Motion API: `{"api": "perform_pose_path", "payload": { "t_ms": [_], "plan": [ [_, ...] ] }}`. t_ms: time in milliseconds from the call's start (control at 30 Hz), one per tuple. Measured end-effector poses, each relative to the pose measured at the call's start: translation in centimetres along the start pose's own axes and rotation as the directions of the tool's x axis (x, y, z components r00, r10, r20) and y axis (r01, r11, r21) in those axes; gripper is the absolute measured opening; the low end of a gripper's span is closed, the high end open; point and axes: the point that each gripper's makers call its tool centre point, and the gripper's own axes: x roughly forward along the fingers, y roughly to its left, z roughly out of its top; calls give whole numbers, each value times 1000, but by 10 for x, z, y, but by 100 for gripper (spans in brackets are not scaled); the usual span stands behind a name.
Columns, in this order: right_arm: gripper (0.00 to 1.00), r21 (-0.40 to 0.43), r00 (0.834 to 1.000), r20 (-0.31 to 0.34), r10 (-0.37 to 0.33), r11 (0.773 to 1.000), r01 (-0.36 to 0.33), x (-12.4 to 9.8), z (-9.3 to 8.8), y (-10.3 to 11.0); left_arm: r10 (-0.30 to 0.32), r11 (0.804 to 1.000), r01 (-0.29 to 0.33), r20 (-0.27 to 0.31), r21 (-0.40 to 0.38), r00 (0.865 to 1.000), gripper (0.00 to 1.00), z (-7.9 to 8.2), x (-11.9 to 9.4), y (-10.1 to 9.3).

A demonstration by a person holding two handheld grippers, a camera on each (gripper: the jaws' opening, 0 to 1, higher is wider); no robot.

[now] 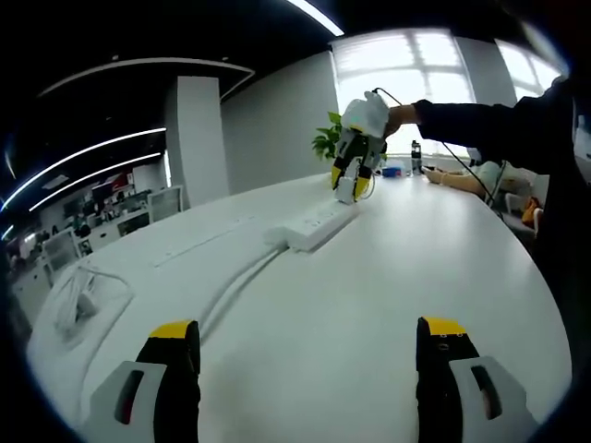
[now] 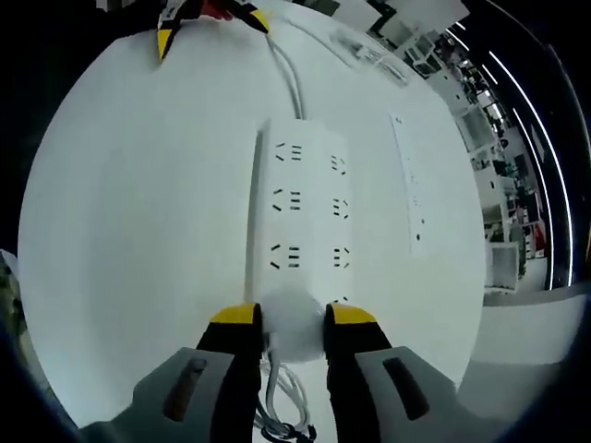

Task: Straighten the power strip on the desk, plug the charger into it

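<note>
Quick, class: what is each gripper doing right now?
Left gripper: open, holding nothing.
Right gripper: shut on the white charger, over the power strip.

No readable text, labels or brands anywhere — power strip (image 2: 300,208) unmarked (only socket slots), desk (image 2: 138,231) plain.

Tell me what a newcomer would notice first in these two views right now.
In the right gripper view, the right hand-held gripper is shut on a white charger, poised over the near end of the white power strip. In the left gripper view, the left hand-held gripper is open above the bare white desk, with a bundled white cable at the far left.
</note>
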Motion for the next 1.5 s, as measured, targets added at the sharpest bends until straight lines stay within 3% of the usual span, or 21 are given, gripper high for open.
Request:
{"api": "perform_pose_path", "payload": {
  "t_ms": [433, 1067, 1167, 1500],
  "plan": [
    [24, 60, 997, -18, 69, 996, -68, 1, -1, 1, -2, 1000, 2, -6, 9, 1000, 99, -2, 2, -3],
    [24, 87, 998, 20, 64, 994, -66, 1, -3, 7, 11, 1000, -11, -13, 2, 1000, 99, -5, 2, 1],
    [24, 66, 997, -20, 72, 995, -71, 4, -4, 8, 11, 1000, -11, -22, 5, 1000, 99, -7, 2, 0],
    [24, 78, 993, -45, 109, 991, -105, 7, -5, 3, 13, 1000, -13, -33, 12, 999, 99, -9, 4, 1]
  ]
}}
